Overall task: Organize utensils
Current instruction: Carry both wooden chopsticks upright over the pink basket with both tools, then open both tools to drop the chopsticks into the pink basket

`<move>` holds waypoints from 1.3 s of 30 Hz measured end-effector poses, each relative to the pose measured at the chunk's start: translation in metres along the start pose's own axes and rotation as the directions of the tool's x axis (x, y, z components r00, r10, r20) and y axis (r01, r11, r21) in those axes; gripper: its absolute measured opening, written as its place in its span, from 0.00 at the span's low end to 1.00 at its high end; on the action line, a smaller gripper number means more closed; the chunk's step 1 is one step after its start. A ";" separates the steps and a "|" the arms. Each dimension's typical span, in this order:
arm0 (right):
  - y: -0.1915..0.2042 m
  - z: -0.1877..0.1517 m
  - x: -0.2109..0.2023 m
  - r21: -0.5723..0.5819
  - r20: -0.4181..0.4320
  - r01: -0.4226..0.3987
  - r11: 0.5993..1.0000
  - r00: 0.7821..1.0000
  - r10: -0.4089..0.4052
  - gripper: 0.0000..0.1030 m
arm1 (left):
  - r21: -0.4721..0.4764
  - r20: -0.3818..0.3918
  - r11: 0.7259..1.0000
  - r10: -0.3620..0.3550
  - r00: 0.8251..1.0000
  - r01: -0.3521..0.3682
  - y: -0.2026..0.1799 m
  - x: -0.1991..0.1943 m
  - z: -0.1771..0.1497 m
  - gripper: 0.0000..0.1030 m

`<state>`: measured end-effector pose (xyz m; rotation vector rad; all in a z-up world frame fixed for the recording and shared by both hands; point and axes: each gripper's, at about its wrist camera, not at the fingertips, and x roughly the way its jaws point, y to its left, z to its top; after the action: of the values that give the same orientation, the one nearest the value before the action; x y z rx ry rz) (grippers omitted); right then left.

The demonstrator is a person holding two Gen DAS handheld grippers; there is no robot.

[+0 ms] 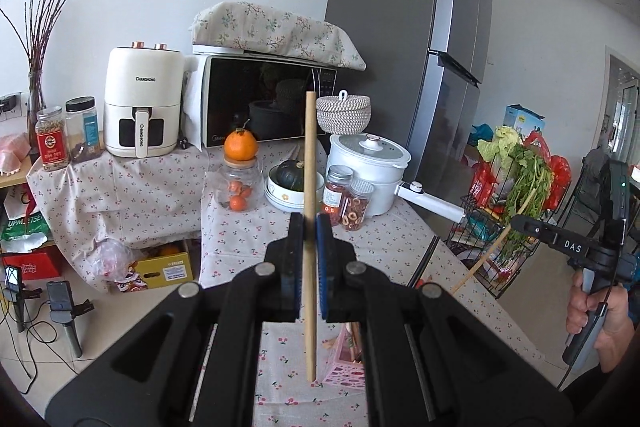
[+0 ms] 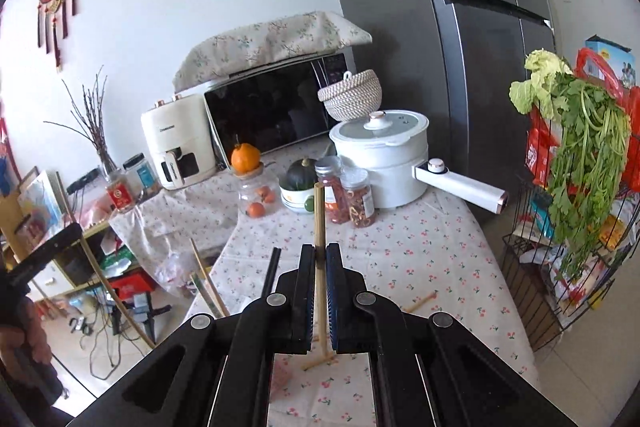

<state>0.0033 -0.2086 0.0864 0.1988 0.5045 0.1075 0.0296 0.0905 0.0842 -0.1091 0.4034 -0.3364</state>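
Each gripper's fingers are clamped on one upright chopstick: left gripper (image 1: 310, 227), chopstick (image 1: 309, 155); right gripper (image 2: 320, 259), its stick (image 2: 319, 211), both pointing twelve o'clock, lifted clear of the surface (image 2: 420, 259), probably for pairing.

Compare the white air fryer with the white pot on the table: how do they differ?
The air fryer is tall and boxy; the pot is low and round. The air fryer has a front handle and two copper knobs on top; the pot has a long side handle and one lid knob. The air fryer stands left of the microwave, the pot to its right. Both are white.
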 end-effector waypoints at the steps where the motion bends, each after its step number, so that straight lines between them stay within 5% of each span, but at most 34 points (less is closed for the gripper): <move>1: 0.004 0.005 -0.004 -0.001 0.010 -0.017 1.000 1.000 0.017 0.05 | -0.001 0.004 1.000 -0.010 1.000 0.010 -0.003 0.003 0.000 0.07; 10: 0.038 0.024 -0.012 -0.016 0.032 -0.139 0.990 0.990 0.140 0.05 | 0.032 0.007 0.995 -0.097 0.995 0.097 -0.037 0.027 -0.006 0.07; 29: 0.058 -0.015 0.060 -0.001 -0.211 -0.205 0.979 0.957 0.200 0.07 | 0.025 -0.177 0.995 -0.095 0.980 0.101 -0.044 0.084 -0.034 0.07; 39: 0.039 0.001 0.045 0.064 -0.155 -0.219 0.974 0.962 0.227 0.27 | -0.018 -0.137 0.996 -0.087 0.987 0.085 -0.030 0.063 -0.019 0.47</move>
<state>0.0412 -0.1636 0.0743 0.2939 0.6453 0.3344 0.0672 0.0401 0.0491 -0.1159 0.5383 -0.4280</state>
